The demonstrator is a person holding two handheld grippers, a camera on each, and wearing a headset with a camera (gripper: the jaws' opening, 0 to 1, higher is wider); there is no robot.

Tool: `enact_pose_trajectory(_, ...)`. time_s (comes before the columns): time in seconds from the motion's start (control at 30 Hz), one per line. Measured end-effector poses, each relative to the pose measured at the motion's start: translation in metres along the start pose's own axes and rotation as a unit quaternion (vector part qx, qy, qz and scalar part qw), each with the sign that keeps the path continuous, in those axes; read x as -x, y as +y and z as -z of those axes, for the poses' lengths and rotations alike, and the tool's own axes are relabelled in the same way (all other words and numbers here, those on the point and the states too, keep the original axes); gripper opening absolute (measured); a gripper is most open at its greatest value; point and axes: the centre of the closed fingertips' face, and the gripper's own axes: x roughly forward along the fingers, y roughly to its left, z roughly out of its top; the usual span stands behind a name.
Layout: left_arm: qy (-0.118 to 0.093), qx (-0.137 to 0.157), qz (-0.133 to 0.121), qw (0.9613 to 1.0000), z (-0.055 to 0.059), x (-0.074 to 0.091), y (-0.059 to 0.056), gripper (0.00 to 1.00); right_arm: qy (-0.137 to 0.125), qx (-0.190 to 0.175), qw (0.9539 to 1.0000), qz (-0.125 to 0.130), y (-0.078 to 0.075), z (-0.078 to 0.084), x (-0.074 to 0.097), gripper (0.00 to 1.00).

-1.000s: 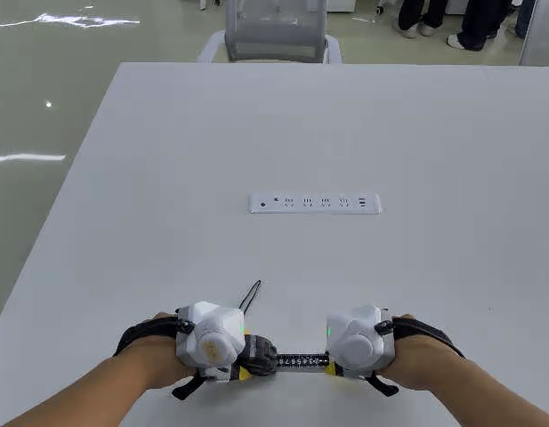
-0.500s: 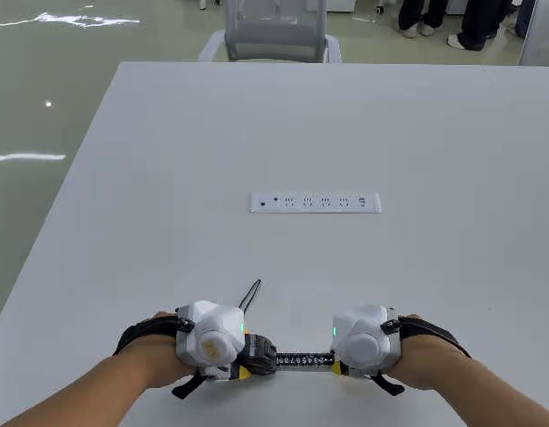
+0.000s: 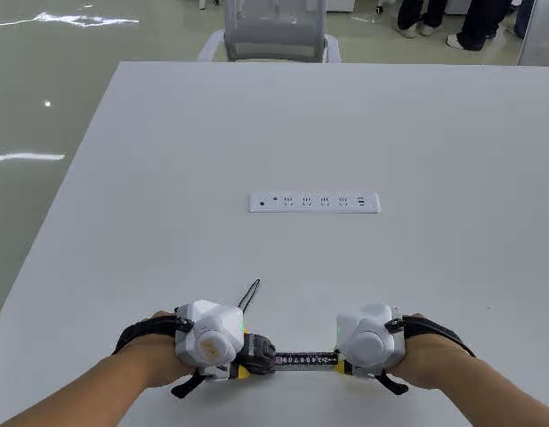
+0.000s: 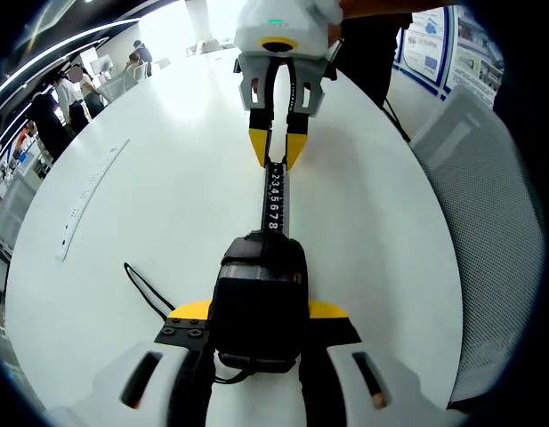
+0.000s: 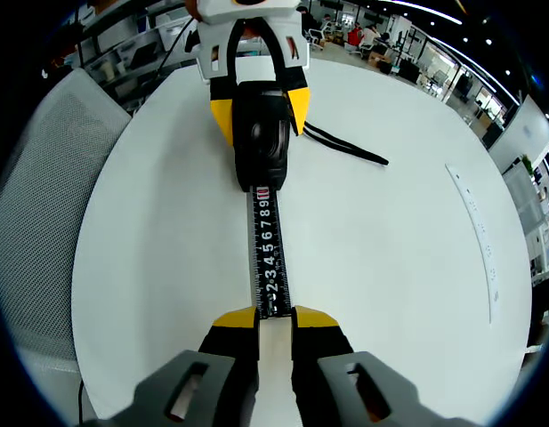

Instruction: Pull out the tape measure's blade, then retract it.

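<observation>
A black tape measure case (image 4: 259, 298) sits between the yellow-tipped fingers of my left gripper (image 4: 259, 311), which is shut on it near the table's front edge. Its numbered blade (image 5: 267, 253) runs out across the white table to my right gripper (image 5: 274, 318), shut on the blade's end. In the head view the case (image 3: 258, 353) lies by the left gripper (image 3: 240, 363), the blade (image 3: 305, 359) spans the gap, and the right gripper (image 3: 342, 363) holds its far end. A black wrist strap (image 3: 250, 294) trails from the case.
A white power strip (image 3: 314, 203) lies mid-table, well beyond the grippers. A grey mesh chair (image 3: 276, 28) stands at the table's far edge, and people stand at the back right. The white table (image 3: 301, 133) stretches wide ahead.
My right gripper has drawn slightly to the right, and a little more blade shows between the case and its jaws. The left gripper and case have stayed put.
</observation>
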Motion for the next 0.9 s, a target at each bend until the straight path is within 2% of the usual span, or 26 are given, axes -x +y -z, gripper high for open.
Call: enact_pose_trajectory(0.9,0.000,0.001,-0.001,1.0000,0.000,-0.001,0.000,0.32,0.009,-0.011,0.9999,0.003,-0.001,0.013,0.004,0.11)
